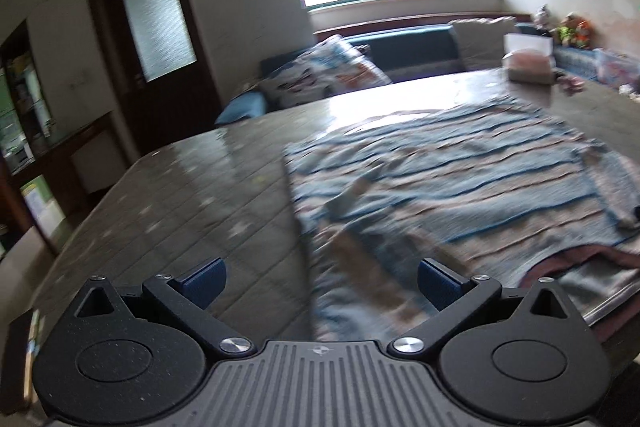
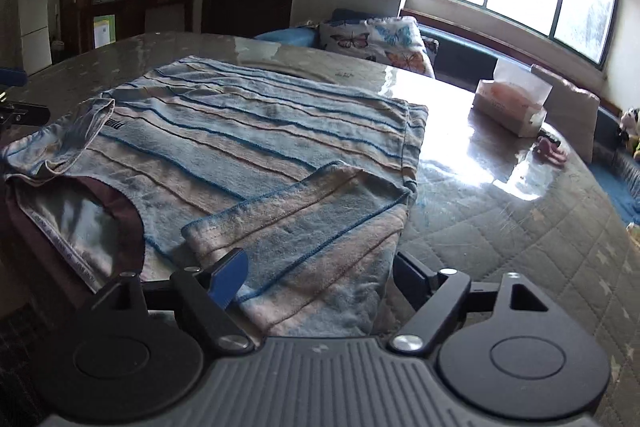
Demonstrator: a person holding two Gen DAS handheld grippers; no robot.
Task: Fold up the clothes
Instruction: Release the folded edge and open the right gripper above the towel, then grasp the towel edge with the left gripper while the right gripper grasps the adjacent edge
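the striped shirt [image 2: 256, 147] lies flat on the glossy quilted table [image 2: 500, 211], its long axis running from the dark-lined neck opening at 8 o'clock in the right wrist view up to the hem at 1 o'clock. 1 sleeve [image 2: 296, 211] is folded in across the body, pointing toward 2 o'clock. the right gripper [image 2: 316, 279] is released, jaws wide, the folded sleeve's end between them but not pinched. the left gripper [image 1: 322, 285] is also released, jaws apart over the shirt's left edge, holding nothing. only the right wrist view shows the folded sleeve sharply, and a tissue box [image 2: 512, 103] at 2 o'clock; the left wrist view is blurred and shows more bare table at 9 o'clock.
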